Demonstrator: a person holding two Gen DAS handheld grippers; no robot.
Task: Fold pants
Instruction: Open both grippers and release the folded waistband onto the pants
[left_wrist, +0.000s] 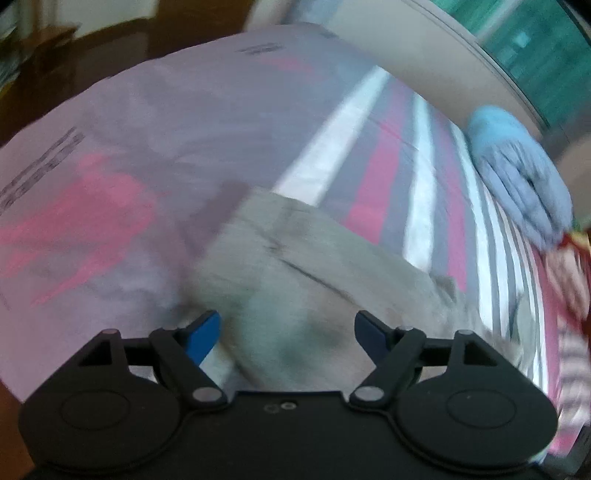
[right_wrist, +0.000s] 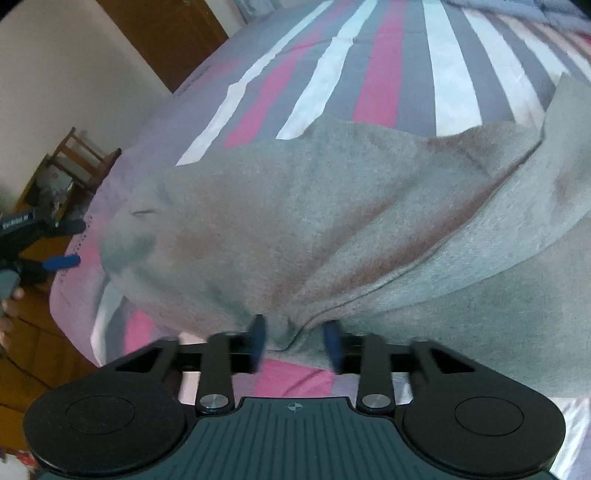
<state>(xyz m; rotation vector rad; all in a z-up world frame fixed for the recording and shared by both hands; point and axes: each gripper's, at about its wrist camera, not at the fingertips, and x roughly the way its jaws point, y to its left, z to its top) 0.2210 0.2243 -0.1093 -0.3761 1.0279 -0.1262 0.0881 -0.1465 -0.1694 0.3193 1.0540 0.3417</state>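
At the bottom of the right wrist view we see the right gripper (right_wrist: 295, 341) with its blue fingers (right_wrist: 258, 341) parted a little; a bunched fold of the grey pants (right_wrist: 314, 221) sits in the gap between them, and the pads do not appear to press on it. The pants fill the middle of this frame, lying rumpled on the striped bedsheet (right_wrist: 373, 74), with one fabric layer overlapping another along a diagonal edge toward the right; the sheet's pink, white and grey stripes run on to the top edge. At the left edge of the frame the left gripper (right_wrist: 72, 243) shows from the side, its fingers spread and nothing between them; part of a hand (right_wrist: 9, 310) is visible below it. Farther off, upper left, we make out a wooden chair (right_wrist: 79, 158) against a pale wall and a brown door (right_wrist: 166, 33).

In the blurred left wrist view the left gripper (left_wrist: 286, 332) stands wide at the bottom; the pants (left_wrist: 295, 266) lie beneath and beyond it, not clamped. The sheet (left_wrist: 332, 147) stretches upward; at the right edge lies a pale blue cloth (left_wrist: 517, 166), which we cannot identify further.
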